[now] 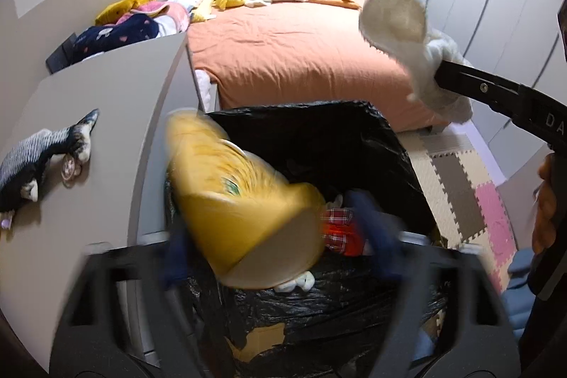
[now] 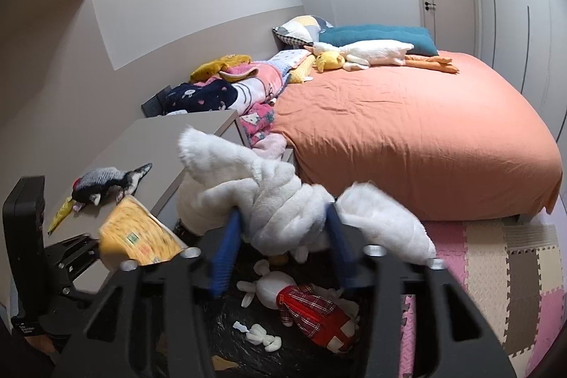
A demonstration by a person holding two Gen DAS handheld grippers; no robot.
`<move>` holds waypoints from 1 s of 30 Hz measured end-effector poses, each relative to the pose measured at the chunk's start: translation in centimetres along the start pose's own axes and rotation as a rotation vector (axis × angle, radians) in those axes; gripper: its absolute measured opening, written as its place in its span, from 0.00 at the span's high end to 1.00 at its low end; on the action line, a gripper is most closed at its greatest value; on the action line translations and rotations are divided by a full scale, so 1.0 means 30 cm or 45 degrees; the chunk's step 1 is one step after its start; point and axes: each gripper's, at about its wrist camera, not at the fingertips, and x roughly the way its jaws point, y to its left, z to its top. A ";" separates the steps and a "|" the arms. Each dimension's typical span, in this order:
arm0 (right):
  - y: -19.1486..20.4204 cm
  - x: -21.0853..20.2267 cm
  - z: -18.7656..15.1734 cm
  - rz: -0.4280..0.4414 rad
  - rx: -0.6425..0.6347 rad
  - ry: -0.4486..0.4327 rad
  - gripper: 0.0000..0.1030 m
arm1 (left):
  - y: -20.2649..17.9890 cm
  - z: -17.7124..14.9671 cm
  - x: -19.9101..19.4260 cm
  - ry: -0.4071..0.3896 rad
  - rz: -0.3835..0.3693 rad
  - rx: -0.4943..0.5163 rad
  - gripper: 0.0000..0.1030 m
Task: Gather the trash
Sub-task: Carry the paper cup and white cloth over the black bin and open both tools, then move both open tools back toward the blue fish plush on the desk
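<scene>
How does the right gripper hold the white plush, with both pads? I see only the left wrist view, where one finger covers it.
Observer: Yes. The white plush sits between the two blue pads of the right gripper, touching both.
Operator: What lies below it?
Observer: The open black bag, with a white-headed doll in a red plaid dress inside.
Operator: Is there trash outside the bag?
Observer: Perhaps: a yellow wrapper lies beside the bird toy on the desk.
</scene>
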 end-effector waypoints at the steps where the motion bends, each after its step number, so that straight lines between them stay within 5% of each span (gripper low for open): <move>1: -0.002 -0.008 0.006 -0.020 0.021 -0.028 0.18 | 0.014 0.000 -0.014 -0.026 0.011 -0.023 0.06; 9: -0.012 -0.042 0.026 -0.047 0.042 -0.084 0.11 | 0.080 0.009 -0.045 -0.051 0.028 -0.121 0.06; 30: 0.073 0.024 0.024 0.021 0.008 -0.031 0.11 | 0.141 -0.014 -0.055 -0.048 0.118 -0.109 0.06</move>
